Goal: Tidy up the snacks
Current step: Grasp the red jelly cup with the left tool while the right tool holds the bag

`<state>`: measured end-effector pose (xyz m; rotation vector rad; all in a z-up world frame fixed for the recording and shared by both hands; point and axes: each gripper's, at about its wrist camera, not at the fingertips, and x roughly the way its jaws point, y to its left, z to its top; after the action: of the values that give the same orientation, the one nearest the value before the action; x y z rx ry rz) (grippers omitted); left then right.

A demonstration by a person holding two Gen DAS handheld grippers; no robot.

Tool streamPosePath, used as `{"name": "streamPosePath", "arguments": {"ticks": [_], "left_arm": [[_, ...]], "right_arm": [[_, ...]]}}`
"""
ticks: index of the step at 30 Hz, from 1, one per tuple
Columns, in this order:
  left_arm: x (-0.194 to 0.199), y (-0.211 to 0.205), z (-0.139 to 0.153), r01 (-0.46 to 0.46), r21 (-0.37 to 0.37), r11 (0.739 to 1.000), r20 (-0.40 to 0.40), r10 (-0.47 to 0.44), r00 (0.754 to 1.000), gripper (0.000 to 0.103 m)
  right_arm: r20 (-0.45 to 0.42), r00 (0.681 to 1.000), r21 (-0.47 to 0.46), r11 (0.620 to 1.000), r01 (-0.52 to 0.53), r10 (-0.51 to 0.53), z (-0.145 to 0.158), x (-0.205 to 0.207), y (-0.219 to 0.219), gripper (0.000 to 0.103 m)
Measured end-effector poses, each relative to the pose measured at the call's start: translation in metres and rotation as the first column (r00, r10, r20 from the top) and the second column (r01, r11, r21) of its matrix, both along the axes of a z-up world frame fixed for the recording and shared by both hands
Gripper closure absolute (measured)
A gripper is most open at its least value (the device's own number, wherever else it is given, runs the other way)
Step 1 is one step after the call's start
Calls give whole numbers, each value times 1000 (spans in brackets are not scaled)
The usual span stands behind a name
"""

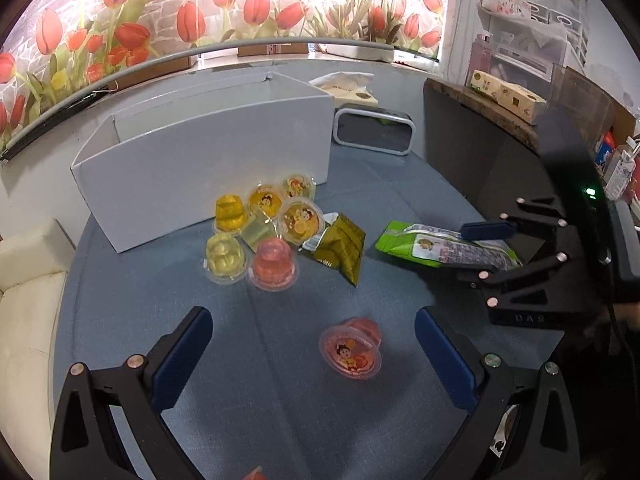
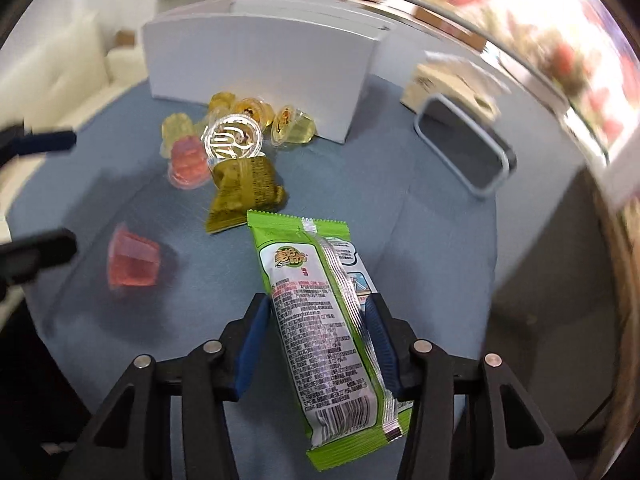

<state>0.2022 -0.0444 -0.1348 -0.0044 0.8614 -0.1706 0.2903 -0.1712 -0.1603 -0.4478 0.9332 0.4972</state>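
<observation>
The left gripper (image 1: pixel 314 354) has its jaws spread wide with nothing pinched. A pink jelly cup (image 1: pixel 351 349) lies on its side on the blue tabletop (image 1: pixel 280 400) between the 2 jaws, nearer the right jaw and touching neither. Its sealed lid faces the near side, toward the camera.

Farther off, a cluster of 7 jelly cups (image 1: pixel 260 228) sits against the near wall of the white box (image 1: pixel 208 164). An olive packet (image 1: pixel 340 248) lies just right of the cluster, touching it.

To the right, the right gripper (image 2: pixel 318 344) has its jaws pinching the green snack bag (image 2: pixel 332 332). The blue pads (image 2: pixel 250 354) press on both long edges of the bag near its middle. In the right wrist view the long axis of the bag runs from the near side to the far side, tilted slightly left at the far end. The serrated far end points toward the olive packet, just short of it; the near end extends back past the jaws. The printed back seam faces up. In the left wrist view the bag lies near level, close over the tabletop; whether it touches the cloth cannot be told.

A grey-rimmed black device (image 2: pixel 464 152) stands right of the white box.
</observation>
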Motion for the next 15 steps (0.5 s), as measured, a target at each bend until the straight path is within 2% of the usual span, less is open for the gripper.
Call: {"name": "streamPosePath", "arguments": {"ticks": [6, 13, 14, 15], "left_arm": [[-4, 1, -8, -10, -11, 1000, -19, 10, 1000, 0], [7, -15, -40, -2, 4, 1000, -82, 2, 997, 0], [10, -17, -45, -2, 7, 1000, -91, 2, 996, 1], [13, -18, -49, 2, 8, 1000, -95, -1, 996, 12]], "right_arm": [[2, 993, 62, 991, 115, -116, 4, -21, -8, 51], [1, 986, 126, 978, 165, -167, 15, -44, -19, 51], [-2, 986, 128, 978, 166, -167, 15, -46, -19, 51], [-2, 986, 128, 978, 167, -168, 15, -48, -20, 51]]}}
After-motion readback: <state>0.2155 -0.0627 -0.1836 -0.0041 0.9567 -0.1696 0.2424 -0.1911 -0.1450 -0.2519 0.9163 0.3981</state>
